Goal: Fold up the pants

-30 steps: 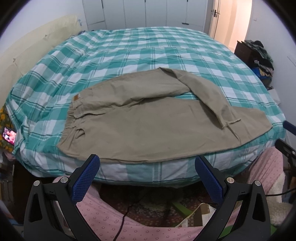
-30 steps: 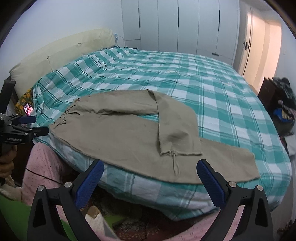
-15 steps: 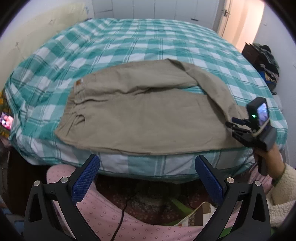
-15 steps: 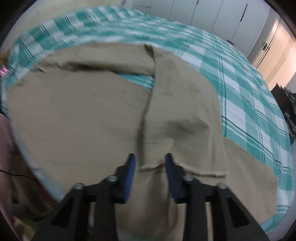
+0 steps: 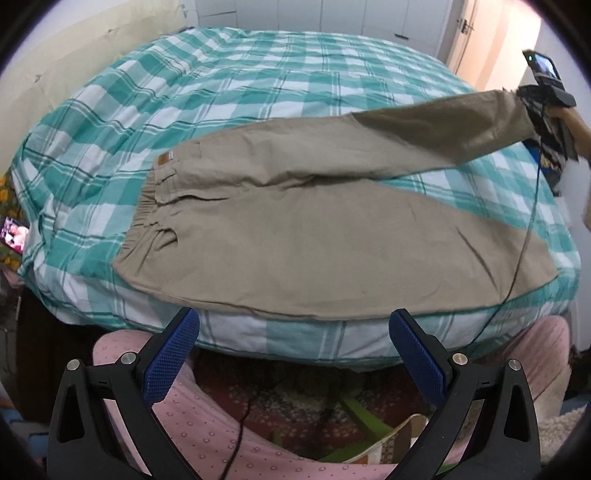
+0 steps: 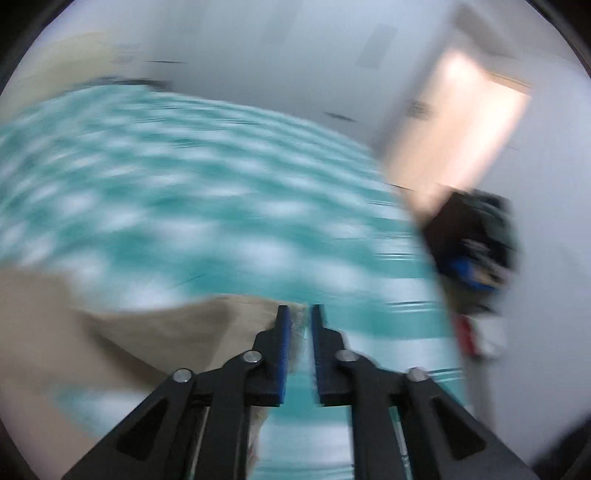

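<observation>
Tan pants (image 5: 314,229) lie on a bed with a teal and white checked cover (image 5: 258,74), waistband to the left. The near leg lies flat along the bed's front edge. The far leg (image 5: 443,129) is stretched out to the right and lifted off the bed. My right gripper (image 5: 543,110) holds its cuff at the far right of the left wrist view. In the blurred right wrist view the right gripper (image 6: 301,325) is shut on the tan cuff (image 6: 258,317). My left gripper (image 5: 291,354) is open and empty, in front of the bed's near edge.
White wardrobe doors (image 5: 332,14) stand behind the bed and a doorway (image 5: 498,37) is at the back right. A pillow (image 5: 74,55) lies at the left. A dark pile of clothes (image 6: 476,240) sits right of the bed. Pink cloth (image 5: 221,435) is below the left gripper.
My right gripper closed on the folded-over leg's cuff and pulled it up and to the right, straightening that leg. The left gripper stayed open before the bed.
</observation>
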### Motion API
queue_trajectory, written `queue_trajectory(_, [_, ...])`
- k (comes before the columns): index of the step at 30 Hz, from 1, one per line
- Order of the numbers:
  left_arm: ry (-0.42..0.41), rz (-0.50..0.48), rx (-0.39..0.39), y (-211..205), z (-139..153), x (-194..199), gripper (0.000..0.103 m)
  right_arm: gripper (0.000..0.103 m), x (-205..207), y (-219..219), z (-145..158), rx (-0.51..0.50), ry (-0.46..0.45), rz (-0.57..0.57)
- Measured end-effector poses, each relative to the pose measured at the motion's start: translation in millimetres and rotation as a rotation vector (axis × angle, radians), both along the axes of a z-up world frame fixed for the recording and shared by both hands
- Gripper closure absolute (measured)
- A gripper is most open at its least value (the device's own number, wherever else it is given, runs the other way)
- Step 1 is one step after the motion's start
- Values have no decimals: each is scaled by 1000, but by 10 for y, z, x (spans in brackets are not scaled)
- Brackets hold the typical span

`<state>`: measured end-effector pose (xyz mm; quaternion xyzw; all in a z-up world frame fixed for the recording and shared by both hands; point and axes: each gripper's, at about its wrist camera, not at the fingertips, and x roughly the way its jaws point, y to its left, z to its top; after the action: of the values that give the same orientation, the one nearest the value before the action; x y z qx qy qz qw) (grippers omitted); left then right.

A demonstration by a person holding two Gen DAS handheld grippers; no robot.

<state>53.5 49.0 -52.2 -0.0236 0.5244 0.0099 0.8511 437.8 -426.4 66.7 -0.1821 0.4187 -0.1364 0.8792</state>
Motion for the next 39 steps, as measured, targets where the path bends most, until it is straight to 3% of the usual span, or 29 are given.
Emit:
queue_trajectory(1, [-1,11,-7,31,3,-10,1,67,140,-249,59,-34,7,-96])
queue_trajectory(2, [-3,29,-11,78,-9,-34,1,67,167,-437,91,-23,3,-154])
queue_trajectory(5, [31,76,-17,196,-183,-66,0,61,-140,-689,-55,70,-19,-169])
queue_trajectory(7, [83,82,-24,223,-349,-18,1,60,-495,-700,-417,114,24,-118])
queue_trajectory(10, [96,49,-15,204,-474,184,1,60,-1140,-624,-1026,203,101,-51])
queue_trajectory(14, [-22,19,1,208,-432,939,1,60,-2013,-372,-1688,383,148,-12])
queue_trajectory(17, [-159,47,38,182,-432,1748,1,60,-2431,-106,-1861,461,119,5])
queue_trajectory(20, [-223,88,53,133,-713,2477,1,60,-2627,236,-1887,508,110,53])
queue_trajectory(22, [-169,108,77,116,-1141,2812,1,60,-2649,466,-1871,518,132,106])
queue_trajectory(24, [-59,96,97,117,-1632,2930,2,59,-2534,667,-1807,516,158,182])
queue_trajectory(26, [-6,54,113,138,-2024,2852,1,50,-2365,787,-1692,511,160,247])
queue_trajectory(28, [-98,45,96,190,-2077,2658,1,42,-2070,877,-1640,550,153,283])
queue_trajectory(30, [-104,48,87,212,-2069,2621,1,41,-1614,1003,-1628,630,140,307])
queue_trajectory(32, [-111,48,82,221,-2071,2591,1,31,-1040,1254,-1721,720,151,351])
queue_trajectory(33, [-115,49,81,230,-2074,2579,1,31,-837,1367,-1782,754,167,368])
queue_trajectory(37, [-130,49,76,254,-2086,2566,1,31,127,1884,-2349,961,366,378])
queue_trajectory(39, [-134,50,70,233,-2083,2604,1,31,414,1833,-2541,916,386,359])
